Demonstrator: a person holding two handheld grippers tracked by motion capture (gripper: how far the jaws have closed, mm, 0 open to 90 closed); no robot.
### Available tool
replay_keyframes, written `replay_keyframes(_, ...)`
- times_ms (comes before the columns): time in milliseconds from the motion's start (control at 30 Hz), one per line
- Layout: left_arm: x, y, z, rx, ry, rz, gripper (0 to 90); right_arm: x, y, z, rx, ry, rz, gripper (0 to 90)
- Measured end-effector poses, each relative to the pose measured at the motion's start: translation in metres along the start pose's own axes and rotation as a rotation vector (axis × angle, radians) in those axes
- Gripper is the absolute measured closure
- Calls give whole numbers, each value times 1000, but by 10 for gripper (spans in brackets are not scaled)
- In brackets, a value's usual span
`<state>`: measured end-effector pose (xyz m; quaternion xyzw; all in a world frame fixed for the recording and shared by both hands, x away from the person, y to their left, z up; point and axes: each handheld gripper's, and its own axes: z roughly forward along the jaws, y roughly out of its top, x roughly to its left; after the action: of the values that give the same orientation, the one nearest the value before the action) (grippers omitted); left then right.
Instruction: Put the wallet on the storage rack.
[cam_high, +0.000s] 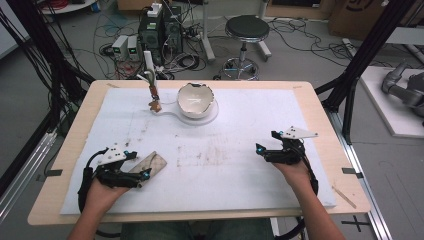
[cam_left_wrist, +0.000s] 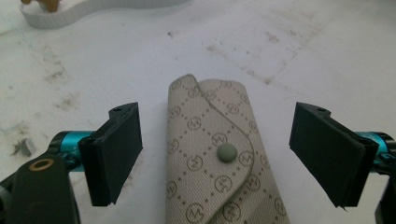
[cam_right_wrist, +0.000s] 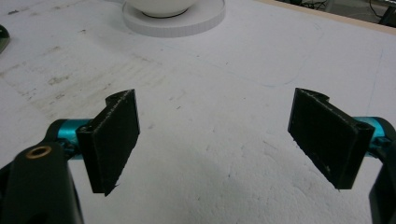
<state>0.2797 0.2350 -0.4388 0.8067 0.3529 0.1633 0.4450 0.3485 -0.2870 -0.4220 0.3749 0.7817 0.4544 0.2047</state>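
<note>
Holding the left gripper (cam_left_wrist: 217, 156) wide apart over the tan pouch (cam_left_wrist: 219, 158) at the near left of the white mat (cam_high: 240, 175), we go down straight and pinch its middle softly, while the right gripper (cam_right_wrist: 217, 144) waits spread wide, holding nothing.

Gripper (cam_left_wrist: 218, 156) spread wide, straddling wallet (cam_left_wrist: 219, 158) — perhaps untouched

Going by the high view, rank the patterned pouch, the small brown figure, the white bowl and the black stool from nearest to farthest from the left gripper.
From the left gripper:
1. Patterned pouch, right at its open jaws, near left of the table.
2. Small brown figure, far side, left of the bowl.
3. White bowl, far middle, on its white base.
4. Black stool, on the floor beyond the table.
</note>
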Motion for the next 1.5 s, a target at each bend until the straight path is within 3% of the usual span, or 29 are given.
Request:
replay_keyframes(200, -4, -7, 6, 88, 4, 25, 170, -1, 0, 1, 3, 0, 3, 169)
replay_keyframes(400, -4, -14, 10, 148, 9, 16, 171, 0, -1, 1, 11, 1, 4, 169)
replay_keyframes(700, -5, -15, 11, 153, 23, 31, 179, 1, -1, 3, 21, 4, -3, 169)
replay_keyframes(867, -1, -14, 8, 145, 12, 20, 298, 0, -1, 2, 23, 4, -3, 169)
replay_keyframes(1067, -1, -11, 8, 154, 10, 58, 340, 0, -1, 3, 24, 6, -3, 169)
replay_keyframes(1233, 0, -8, 9, 154, 8, 54, 358, 1, -1, 2, 21, 10, -1, 169)
replay_keyframes(1500, -7, 8, 7, 102, -13, 80, 364, 1, -1, 0, 28, 7, -3, 169)
